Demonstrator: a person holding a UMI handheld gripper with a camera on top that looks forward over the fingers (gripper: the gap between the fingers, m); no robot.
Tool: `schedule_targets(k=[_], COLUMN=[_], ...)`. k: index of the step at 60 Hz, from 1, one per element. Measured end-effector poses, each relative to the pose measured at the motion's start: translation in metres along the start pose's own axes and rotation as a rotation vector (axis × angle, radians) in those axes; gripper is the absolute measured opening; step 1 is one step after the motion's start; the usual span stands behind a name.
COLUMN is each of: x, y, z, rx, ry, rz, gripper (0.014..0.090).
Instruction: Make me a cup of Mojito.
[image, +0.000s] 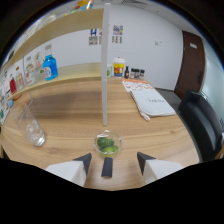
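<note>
Hovering low over the wooden counter (75, 125), the tool (114, 161) has its two dark-tipped fingers spread apart, gripping nothing. A short dark strip lies on the counter between the fingertips. Just ahead of the fingers, roughly centred on the gap, stands a small clear glass bowl (108, 143) holding green lime pieces (106, 144); the bowl rests on the counter, untouched by either finger. Directly beyond the bowl a thin white vertical post (105, 65) rises from the counter. Off to the left of the fingers, well apart from the bowl, stands a tall clear empty drinking glass (30, 126). Beyond the post to the right lies a white folded cloth (151, 100) with orange print at its far end. At the far edge of the counter, near the white wall, stand a white-and-yellow tub (118, 67) and several small dark bottles (135, 73). A blue bottle (49, 67) stands further left on a shelf. A black chair (202, 125) sits at the right side.
</note>
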Motion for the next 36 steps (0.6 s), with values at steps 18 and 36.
schedule_targets(k=[18,36], x=[-0.091,-0.204], y=[-0.084,-0.064], z=[-0.09,-0.108], rx=[0.284,0.262], ry=[-0.071,-0.155], rz=[0.053,0.068], gripper=[0.0856,0.0856])
